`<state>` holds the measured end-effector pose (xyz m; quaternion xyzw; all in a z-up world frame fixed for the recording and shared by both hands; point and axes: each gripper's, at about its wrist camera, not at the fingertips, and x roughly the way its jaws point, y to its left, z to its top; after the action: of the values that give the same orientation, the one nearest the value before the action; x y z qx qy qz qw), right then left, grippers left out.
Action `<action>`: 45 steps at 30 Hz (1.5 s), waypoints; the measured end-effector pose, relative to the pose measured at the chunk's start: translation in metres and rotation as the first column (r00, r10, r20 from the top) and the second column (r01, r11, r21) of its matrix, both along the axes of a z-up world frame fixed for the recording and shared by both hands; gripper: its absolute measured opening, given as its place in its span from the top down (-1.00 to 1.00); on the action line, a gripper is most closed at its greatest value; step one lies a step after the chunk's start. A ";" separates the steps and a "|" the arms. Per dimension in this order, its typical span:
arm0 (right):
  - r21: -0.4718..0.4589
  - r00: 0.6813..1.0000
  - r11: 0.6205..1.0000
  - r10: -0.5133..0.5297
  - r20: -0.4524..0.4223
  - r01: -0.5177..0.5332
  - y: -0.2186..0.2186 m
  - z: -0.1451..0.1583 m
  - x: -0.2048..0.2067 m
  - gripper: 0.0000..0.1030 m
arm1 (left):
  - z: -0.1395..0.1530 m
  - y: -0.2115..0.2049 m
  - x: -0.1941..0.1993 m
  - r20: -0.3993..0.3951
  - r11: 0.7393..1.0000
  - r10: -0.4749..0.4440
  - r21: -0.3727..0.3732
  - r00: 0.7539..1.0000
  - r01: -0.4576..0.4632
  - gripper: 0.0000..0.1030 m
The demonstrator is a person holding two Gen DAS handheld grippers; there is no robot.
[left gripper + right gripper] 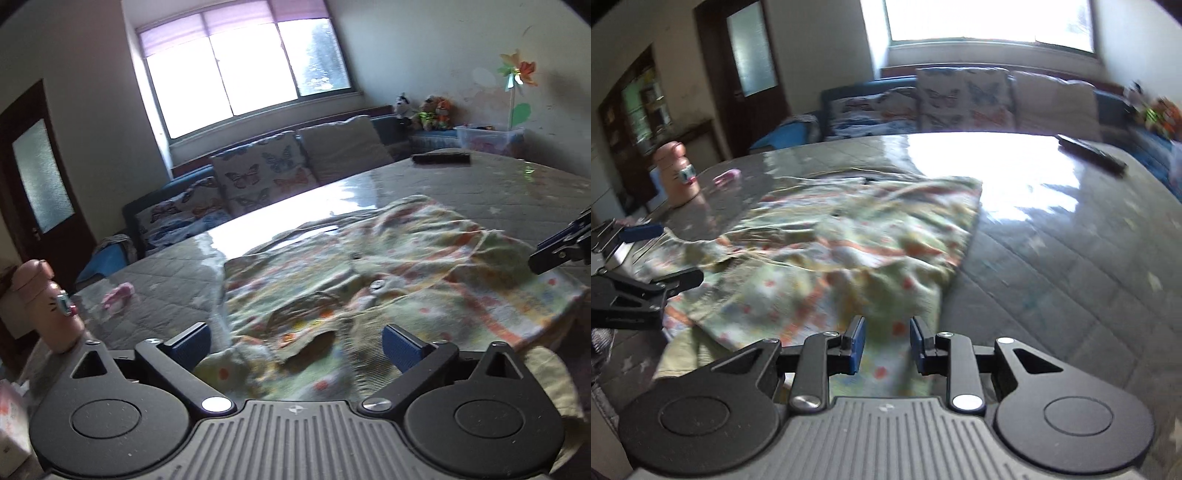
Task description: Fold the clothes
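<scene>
Two hand-held black tools with blue finger pads hover at the near edge of a grey quilted table (166,306) under a glossy clear cover. A crumpled, pale green child's garment with orange and yellow print (369,280) lies spread across the table, its near hem drooping over the edge. The left tool (295,341) has its fingers wide apart above the rumpled hem, gripping nothing. The right tool (887,345) has its fingers a small gap apart, with cloth showing between them; whether the pads touch the cloth I cannot tell. The likely risks: the slick cover could let the garment slide off when pulled, a pinch on bunched layers could fold it crooked, and a sweeping left arm could knock the pink cat-faced bottle (48,306) at the table's left edge.
</scene>
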<state>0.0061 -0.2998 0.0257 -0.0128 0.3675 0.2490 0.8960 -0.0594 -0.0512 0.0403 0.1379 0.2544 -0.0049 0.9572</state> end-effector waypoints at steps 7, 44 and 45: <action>-0.007 1.000 1.000 0.007 -0.010 -0.007 -0.001 -0.008 0.008 0.49 | -0.009 -0.012 0.008 -0.059 0.998 -0.059 -0.032 0.997 0.057 -0.61; -0.051 0.998 0.999 0.012 0.066 -0.008 0.022 -0.014 0.042 0.13 | -0.011 0.007 0.013 -0.138 0.984 -0.035 -0.175 0.990 0.010 0.85; -0.055 0.998 0.998 0.012 0.060 -0.009 0.022 -0.016 0.043 0.12 | -0.011 0.007 0.013 -0.140 0.985 -0.034 -0.172 0.990 0.010 0.83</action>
<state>0.0490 -0.2777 0.0094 -0.0466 0.3469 0.2430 0.9047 -0.0461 -0.0446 0.0291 0.0576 0.3194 -0.0471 0.9447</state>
